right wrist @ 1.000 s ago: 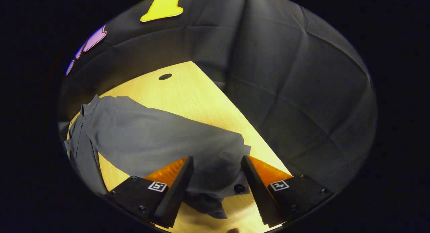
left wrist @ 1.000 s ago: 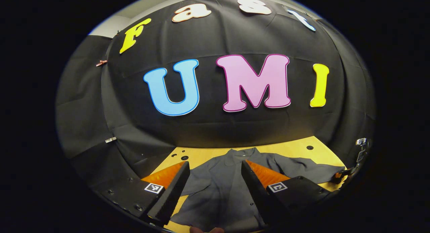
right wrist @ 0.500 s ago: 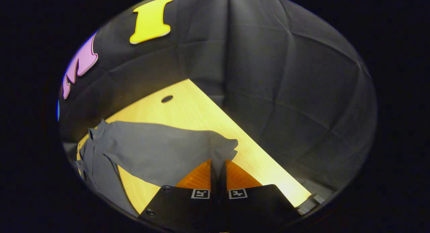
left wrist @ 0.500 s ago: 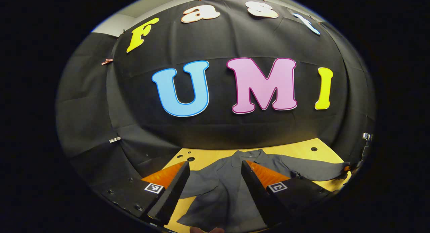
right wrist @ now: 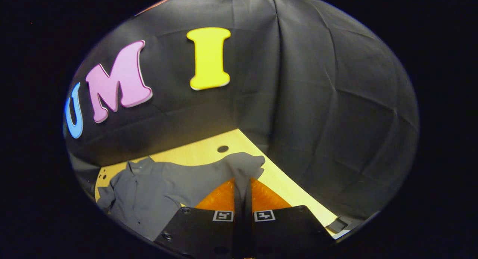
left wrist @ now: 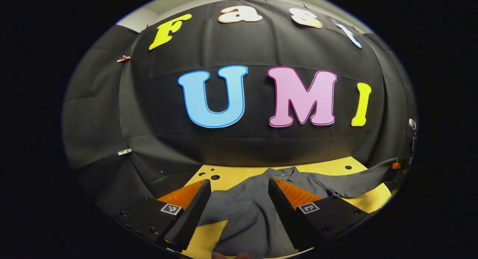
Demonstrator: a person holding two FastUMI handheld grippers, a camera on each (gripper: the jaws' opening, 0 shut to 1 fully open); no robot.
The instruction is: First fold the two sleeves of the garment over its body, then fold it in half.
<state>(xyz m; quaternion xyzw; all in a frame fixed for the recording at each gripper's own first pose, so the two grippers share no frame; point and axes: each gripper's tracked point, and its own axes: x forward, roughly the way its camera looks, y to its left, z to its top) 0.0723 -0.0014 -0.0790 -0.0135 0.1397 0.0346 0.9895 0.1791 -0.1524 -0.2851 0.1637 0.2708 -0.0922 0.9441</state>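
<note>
Task at its first step: neither sleeve lies over the body yet, and the half-fold is not begun. The right gripper (right wrist: 242, 190) has its jaws pressed together on the cuff end of the right sleeve (right wrist: 209, 173), which rises off the wooden table (right wrist: 194, 154) in a taut slope from shoulder to cuff; judged as the start of the first sleeve fold, with the carry across the body still to do. The left gripper (left wrist: 239, 203) hangs above the garment (left wrist: 254, 214) with jaws apart, nothing between them. In the left gripper view the left sleeve (left wrist: 220, 208) lies flat on the table, spread out to the side, untouched. Remaining: lay the held sleeve over the body, fold the other sleeve, then halve the garment. The garment is a dark grey collared shirt, front up, collar (left wrist: 280, 173) toward the booth's back wall, body flat on the table with soft wrinkles. Fabric looks thin and limp; the lifted sleeve sags slightly along its lower edge.
</note>
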